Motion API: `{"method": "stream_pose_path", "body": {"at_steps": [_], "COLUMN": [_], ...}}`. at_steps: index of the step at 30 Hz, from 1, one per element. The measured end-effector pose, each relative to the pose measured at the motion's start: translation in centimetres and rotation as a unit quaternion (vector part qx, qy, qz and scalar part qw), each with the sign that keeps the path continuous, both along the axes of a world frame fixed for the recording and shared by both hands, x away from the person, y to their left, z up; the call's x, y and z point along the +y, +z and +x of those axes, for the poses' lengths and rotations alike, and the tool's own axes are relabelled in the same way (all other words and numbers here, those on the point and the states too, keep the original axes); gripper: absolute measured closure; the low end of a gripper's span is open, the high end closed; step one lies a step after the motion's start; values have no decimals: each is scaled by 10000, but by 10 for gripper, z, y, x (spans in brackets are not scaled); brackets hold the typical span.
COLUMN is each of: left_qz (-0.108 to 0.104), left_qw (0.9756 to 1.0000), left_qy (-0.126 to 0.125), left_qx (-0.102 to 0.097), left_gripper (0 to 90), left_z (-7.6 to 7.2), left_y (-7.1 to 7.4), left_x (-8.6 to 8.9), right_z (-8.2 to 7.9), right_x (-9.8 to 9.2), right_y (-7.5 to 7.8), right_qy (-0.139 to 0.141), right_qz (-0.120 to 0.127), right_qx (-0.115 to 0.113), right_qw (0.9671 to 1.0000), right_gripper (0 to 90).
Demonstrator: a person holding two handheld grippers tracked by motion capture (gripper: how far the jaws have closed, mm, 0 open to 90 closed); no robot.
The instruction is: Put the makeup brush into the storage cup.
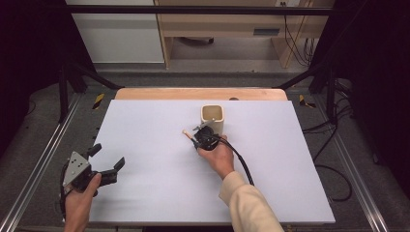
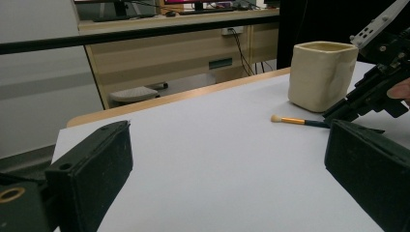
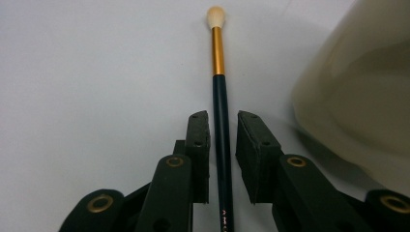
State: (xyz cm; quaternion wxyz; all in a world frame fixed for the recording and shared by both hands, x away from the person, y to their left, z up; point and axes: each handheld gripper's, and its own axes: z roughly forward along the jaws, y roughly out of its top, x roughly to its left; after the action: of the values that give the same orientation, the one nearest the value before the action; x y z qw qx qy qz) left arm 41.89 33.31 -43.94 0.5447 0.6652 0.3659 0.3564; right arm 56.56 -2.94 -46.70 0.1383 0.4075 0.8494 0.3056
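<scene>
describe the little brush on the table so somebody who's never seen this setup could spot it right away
Start at the white table and find the cream square cup near its far middle. The brush lies flat on the table just in front of and left of that cup, between the jaws of the right gripper. It is the one thin stick there: dark handle, gold band, small pale rounded tip.

- 1 brush, dark handle with gold ferrule and pale tip, at the centre of the high view
- 1 cream cup, just above centre
- 2 grippers: left gripper at lower left, right gripper at centre
- 1 white table
</scene>
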Motion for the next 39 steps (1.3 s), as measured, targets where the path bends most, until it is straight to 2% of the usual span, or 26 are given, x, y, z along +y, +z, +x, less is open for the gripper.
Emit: {"method": "stream_pose_path", "body": {"at_steps": [10,15,19,23,25,30,35,39], "left_qz": [0,-38,-30,-39,-45,-8,-20,4], "left_qw": [10000,9999,9999,9999,9999,9999,9999,9999], "left_qy": [30,84,101,98,102,83,52,23], "left_qx": [-36,-75,-81,-92,-94,-83,-110,-99], "left_gripper": [26,27,27,28,27,27,28,27], "left_z": [-1,-1,-2,-2,-2,-2,-3,-2], "left_y": [1,2,2,3,3,3,5,5], "left_x": [1,2,2,1,1,-1,-3,-5], "right_z": [1,1,0,-3,-5,-12,-16,-22], "right_x": [-2,-2,-3,-3,-5,-9,-13,-19], "right_y": [0,0,1,6,7,11,16,20], "right_qy": [4,-17,52,73,199,294,332,430], "right_qz": [47,115,116,250,284,345,511,694], "right_qx": [107,180,148,84,-25,-26,-73,-264], "right_qw": [9999,9998,9998,9996,9994,9990,9981,9963], "right_gripper": [830,836,837,838,838,839,839,838]}}
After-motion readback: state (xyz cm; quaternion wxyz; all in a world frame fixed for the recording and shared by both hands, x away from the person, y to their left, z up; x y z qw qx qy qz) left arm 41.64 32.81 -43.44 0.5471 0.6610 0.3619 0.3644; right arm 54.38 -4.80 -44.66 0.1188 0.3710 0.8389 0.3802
